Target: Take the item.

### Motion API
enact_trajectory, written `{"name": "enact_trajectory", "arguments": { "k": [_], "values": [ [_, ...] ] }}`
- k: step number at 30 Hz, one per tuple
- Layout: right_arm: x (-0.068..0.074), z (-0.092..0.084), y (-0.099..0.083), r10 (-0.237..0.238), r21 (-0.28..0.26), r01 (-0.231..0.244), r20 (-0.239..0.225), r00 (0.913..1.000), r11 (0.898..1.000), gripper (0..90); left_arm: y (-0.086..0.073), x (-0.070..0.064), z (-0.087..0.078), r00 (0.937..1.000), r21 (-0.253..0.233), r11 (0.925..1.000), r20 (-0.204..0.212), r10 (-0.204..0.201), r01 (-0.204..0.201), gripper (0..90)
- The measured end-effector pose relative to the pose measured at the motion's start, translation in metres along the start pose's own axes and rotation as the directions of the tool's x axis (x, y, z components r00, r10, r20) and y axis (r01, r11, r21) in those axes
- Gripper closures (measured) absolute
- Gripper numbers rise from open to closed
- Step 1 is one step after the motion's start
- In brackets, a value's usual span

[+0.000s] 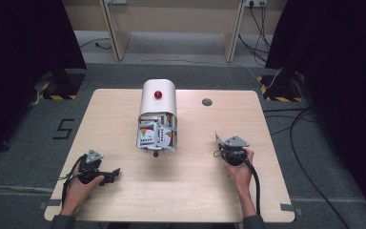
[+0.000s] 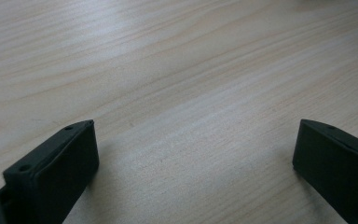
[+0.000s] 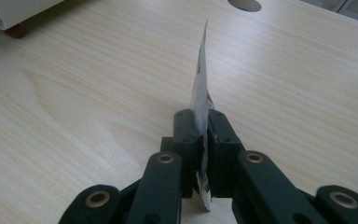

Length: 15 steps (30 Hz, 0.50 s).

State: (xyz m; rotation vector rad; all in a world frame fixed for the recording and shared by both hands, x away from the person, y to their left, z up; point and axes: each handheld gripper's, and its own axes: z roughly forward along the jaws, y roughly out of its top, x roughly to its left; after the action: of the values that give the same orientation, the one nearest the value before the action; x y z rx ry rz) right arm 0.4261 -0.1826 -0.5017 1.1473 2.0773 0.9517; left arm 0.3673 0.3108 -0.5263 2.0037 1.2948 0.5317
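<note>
Looks like one packet [image 3: 200,88] is already out: the right gripper [image 3: 200,135] has its jaws pinched tight on a thin flat sachet, held on edge, well off to the right of the white box [image 1: 157,98]. That box is smooth, round-topped, with a red knob, lying open and stuffed with more colourful packets [image 1: 155,133], so I'd guess plenty left to pull. Left gripper [image 2: 193,154] sits jaws wide apart over bare pale woodgrain table [image 1: 190,186], near-left of the box

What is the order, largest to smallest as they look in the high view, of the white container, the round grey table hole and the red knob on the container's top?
1. white container
2. table hole
3. red knob
</note>
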Motion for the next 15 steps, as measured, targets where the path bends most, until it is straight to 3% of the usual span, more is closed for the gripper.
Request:
{"name": "enact_trajectory", "arguments": {
  "k": [15],
  "values": [
    [0.0021,0.0011,-0.0003,0.017,0.022,-0.016,-0.056,0.9983,1.000,70.5,0.0000,0.0000,0.0000,1.0000,0.000,1.0000,0.000,0.000,0.000,0.0]
  ]
}}
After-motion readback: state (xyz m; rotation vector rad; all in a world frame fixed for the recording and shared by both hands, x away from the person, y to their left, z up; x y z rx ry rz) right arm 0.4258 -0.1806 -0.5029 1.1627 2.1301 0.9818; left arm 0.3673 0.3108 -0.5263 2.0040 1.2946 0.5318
